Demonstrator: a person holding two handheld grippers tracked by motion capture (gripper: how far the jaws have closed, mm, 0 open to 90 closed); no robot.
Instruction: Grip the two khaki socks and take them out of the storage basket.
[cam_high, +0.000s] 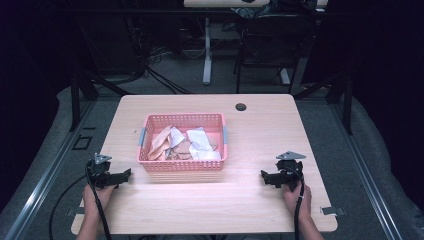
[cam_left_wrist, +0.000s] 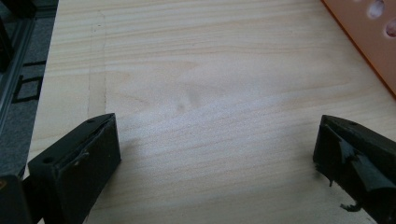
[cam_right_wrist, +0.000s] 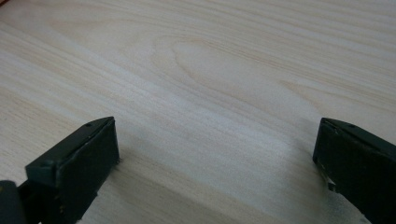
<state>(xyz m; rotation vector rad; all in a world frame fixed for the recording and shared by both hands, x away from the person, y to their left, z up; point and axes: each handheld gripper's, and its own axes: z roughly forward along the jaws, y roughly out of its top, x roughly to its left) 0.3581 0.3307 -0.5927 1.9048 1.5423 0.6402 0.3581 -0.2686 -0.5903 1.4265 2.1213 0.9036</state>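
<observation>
A pink perforated basket sits in the middle of the light wooden table, holding several crumpled cloths in white, peach and brown. My left gripper rests on the table just left of the basket, jaws open with only bare wood between them. The basket's pink wall shows at the top right of the left gripper view. My right gripper lies on the table to the basket's right, also open over bare wood.
A round cable hole is near the table's far edge. Desk legs, a chair and cables stand on the floor behind. A dark floor strip runs along the table's left side.
</observation>
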